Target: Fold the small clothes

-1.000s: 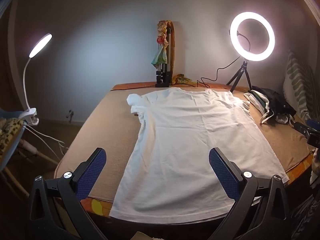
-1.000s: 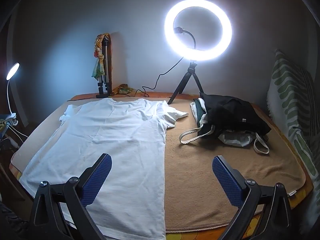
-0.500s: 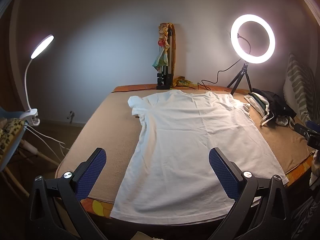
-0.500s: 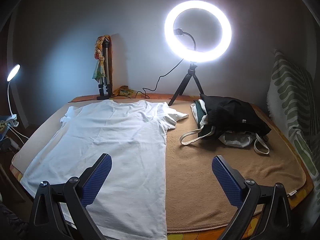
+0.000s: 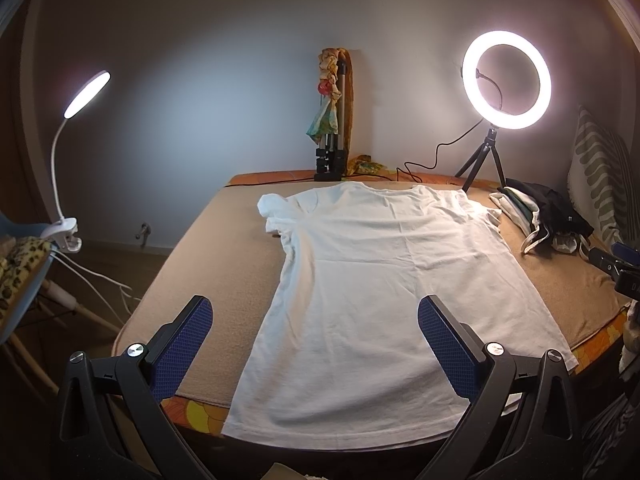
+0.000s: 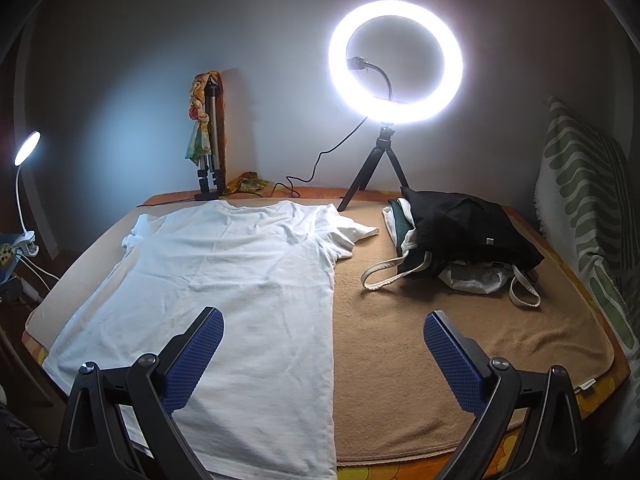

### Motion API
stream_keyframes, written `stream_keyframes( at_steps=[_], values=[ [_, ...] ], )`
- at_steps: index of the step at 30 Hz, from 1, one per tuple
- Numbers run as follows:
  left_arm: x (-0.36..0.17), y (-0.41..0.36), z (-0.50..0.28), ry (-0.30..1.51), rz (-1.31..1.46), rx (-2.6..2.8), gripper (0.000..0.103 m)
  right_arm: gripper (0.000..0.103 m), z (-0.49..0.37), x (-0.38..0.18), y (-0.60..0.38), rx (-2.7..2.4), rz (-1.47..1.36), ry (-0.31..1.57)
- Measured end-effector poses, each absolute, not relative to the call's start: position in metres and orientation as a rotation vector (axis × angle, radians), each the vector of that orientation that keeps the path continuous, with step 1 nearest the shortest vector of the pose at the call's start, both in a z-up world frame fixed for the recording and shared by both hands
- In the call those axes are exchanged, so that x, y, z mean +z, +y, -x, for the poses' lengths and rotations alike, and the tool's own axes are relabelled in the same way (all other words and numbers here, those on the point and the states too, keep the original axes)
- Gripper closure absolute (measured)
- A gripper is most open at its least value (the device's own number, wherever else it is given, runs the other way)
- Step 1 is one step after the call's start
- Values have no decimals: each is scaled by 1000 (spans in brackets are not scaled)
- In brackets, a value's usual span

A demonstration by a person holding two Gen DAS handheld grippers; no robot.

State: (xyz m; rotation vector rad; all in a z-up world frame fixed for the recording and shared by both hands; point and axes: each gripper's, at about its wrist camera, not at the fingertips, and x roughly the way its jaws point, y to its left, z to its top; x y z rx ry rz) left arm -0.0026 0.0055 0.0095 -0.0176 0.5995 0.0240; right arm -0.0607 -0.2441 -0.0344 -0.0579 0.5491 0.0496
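While both claws hover above the near edge of the bed, the white t-shirt [image 5: 392, 280] lies spread flat on the brown blanket [image 6: 460, 340], neck toward the wall, hem hanging a little over the near edge. Left gripper [image 5: 316, 344] jaws spread wide, nothing between them, blue pads [image 5: 182, 354] above the shirt's lower left part. Right gripper [image 6: 324, 356] also wide apart and empty, its left finger over the shirt's right half, its right finger over bare blanket. Shirt's right sleeve [image 6: 352, 232] points toward a black bag [image 6: 472, 232] on a pile of clothes (near, not touching). Ring light [image 6: 396, 62] on a tripod behind, lit; clip lamp [image 5: 86, 94] at far left; folded tripod [image 5: 334, 136] against the wall.
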Motion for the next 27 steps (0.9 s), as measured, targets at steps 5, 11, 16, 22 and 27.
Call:
stream_keyframes(
  at_steps=[5, 11, 16, 22, 27],
  values=[
    [10, 6, 2, 599, 19, 23, 1, 2, 61, -34, -243, 48, 57, 548],
    [10, 7, 3, 598, 20, 24, 1, 2, 61, -35, -243, 49, 56, 549],
    [11, 7, 3, 598, 19, 25, 1, 2, 61, -35, -243, 50, 57, 549],
    [12, 9, 3, 595, 18, 26, 1, 2, 61, -35, -242, 49, 57, 550],
    [12, 10, 3, 596, 18, 26, 1, 2, 61, -35, -242, 50, 57, 549]
  ],
)
